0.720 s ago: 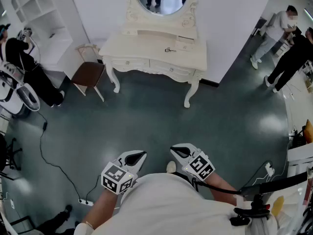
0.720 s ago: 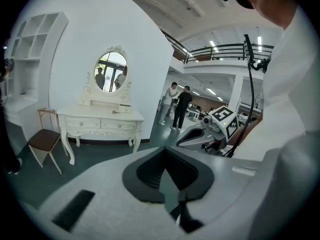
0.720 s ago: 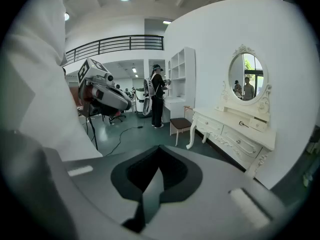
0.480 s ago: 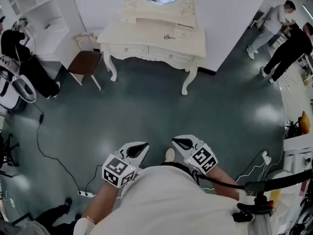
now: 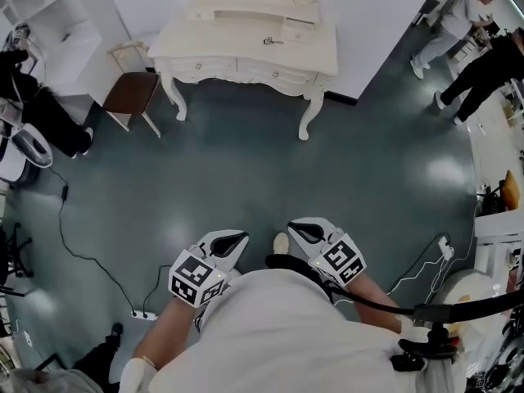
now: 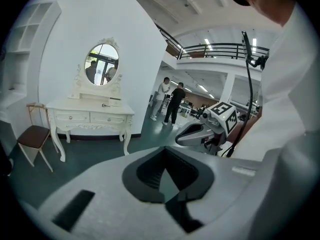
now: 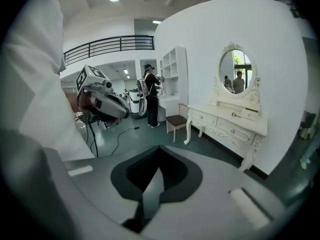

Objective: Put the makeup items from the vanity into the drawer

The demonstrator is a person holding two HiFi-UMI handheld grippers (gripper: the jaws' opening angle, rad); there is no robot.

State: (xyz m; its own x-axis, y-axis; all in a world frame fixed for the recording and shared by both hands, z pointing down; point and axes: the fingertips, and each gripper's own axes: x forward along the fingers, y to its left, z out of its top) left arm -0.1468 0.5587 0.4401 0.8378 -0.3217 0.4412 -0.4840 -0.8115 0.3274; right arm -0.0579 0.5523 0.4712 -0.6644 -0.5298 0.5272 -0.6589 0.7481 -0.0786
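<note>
Head view: left tongs (image 5: 235, 237) and right tongs (image 5: 295, 229) side by side, well apart from table (image 5: 205, 51). Small dark item (image 5: 268, 41) on table top, right of its middle. Chair (image 5: 131, 92) just left of table.

Left gripper view: tongs closed, empty, table far ahead.

Right gripper view: tongs closed, empty, item on table.
</note>
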